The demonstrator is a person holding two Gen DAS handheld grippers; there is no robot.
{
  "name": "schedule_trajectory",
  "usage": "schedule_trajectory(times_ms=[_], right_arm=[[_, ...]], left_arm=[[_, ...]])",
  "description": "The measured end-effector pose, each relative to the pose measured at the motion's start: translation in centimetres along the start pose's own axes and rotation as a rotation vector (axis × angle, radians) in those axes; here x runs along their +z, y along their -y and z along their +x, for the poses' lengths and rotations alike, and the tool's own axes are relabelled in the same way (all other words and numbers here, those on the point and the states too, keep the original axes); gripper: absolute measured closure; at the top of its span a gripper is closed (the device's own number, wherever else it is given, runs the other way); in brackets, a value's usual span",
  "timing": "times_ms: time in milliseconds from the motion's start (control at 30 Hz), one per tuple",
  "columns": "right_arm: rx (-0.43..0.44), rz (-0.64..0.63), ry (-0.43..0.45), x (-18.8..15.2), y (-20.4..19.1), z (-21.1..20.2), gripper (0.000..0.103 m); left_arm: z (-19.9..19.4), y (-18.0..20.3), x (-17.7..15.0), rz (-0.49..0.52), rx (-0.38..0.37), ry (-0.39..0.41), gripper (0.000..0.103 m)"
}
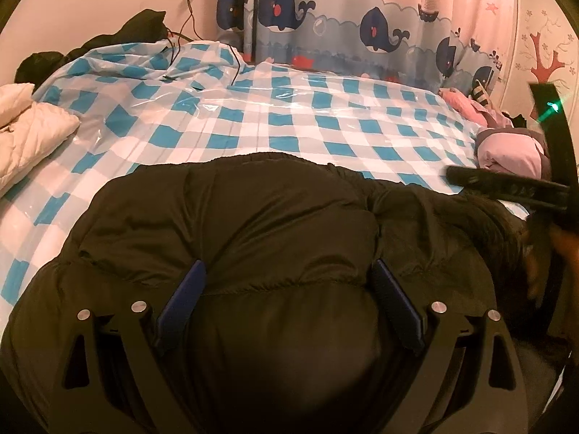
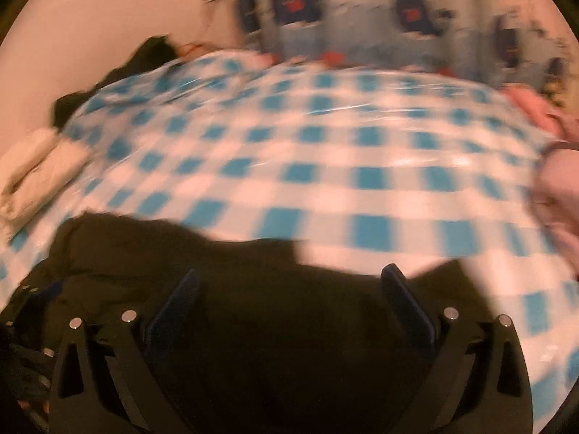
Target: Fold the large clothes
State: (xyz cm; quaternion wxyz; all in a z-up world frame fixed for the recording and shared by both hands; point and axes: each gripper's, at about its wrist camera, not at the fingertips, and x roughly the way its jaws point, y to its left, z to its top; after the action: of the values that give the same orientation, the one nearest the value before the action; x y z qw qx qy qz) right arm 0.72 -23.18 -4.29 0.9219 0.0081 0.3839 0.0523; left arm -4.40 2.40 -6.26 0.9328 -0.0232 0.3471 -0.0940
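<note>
A black puffy jacket (image 1: 253, 224) lies at the near edge of a bed covered in blue-and-white checked plastic (image 1: 289, 115). My left gripper (image 1: 289, 266) is open, its blue-padded fingers spread wide and pressed onto the jacket's quilted bulge. In the left wrist view a finger (image 1: 488, 181) of the right gripper reaches in from the right, above the jacket's dark collar end. The right wrist view is motion-blurred. It shows my right gripper (image 2: 289, 271) open over the black jacket (image 2: 181, 253), with nothing clamped between the pads.
A white quilted garment (image 1: 32, 133) lies at the bed's left edge. Pink clothes (image 1: 506, 148) are heaped at the right edge and dark clothes (image 1: 137, 25) at the far left corner. A black cable (image 1: 235, 68) trails across the cover. A whale-print curtain (image 1: 362, 18) hangs behind.
</note>
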Motion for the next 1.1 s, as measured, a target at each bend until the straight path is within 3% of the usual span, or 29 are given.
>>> schedule_trajectory(times_ms=[67,167,300,600,700,833,900,967,1100], right_arm=[[-0.104,0.037,0.000,-0.5,3.3,-0.1,0.007],[-0.158,0.134,-0.060,-2.6,7.3,1.3,0.007],[-0.044,0.312,-0.110,-4.9,10.6,3.7,0.007],[0.009,0.364,-0.142,-5.2,11.3,4.0,0.007],[-0.008,0.367,-0.069,-5.2,10.7,0.0,0.007],[-0.068,0.270,0.026,-7.7,7.9,-6.7,0.007],[-0.093,0.244,-0.044,-10.1,8.0,-6.4,0.007],[-0.056,0.268,-0.130,-12.3,9.2,-5.6,0.007],[-0.034,0.306,-0.043,-11.9,9.6,-10.7,0.007]], left_arm=[[-0.1,0.0,0.0,0.003,-0.002,0.001,0.014],[-0.1,0.0,0.1,0.003,-0.010,0.001,0.014],[-0.2,0.4,0.1,0.017,-0.009,0.006,0.014],[0.0,0.5,-0.1,0.025,0.002,0.004,0.014],[-0.1,0.4,-0.4,0.025,0.003,0.012,0.014],[-0.7,0.2,-0.5,0.012,0.013,0.015,0.014],[-2.0,-0.1,-0.9,-0.004,0.024,0.004,0.014],[-4.1,-0.8,-1.6,-0.032,0.016,-0.009,0.014],[-11.3,-3.5,-4.3,-0.085,-0.008,-0.008,0.014]])
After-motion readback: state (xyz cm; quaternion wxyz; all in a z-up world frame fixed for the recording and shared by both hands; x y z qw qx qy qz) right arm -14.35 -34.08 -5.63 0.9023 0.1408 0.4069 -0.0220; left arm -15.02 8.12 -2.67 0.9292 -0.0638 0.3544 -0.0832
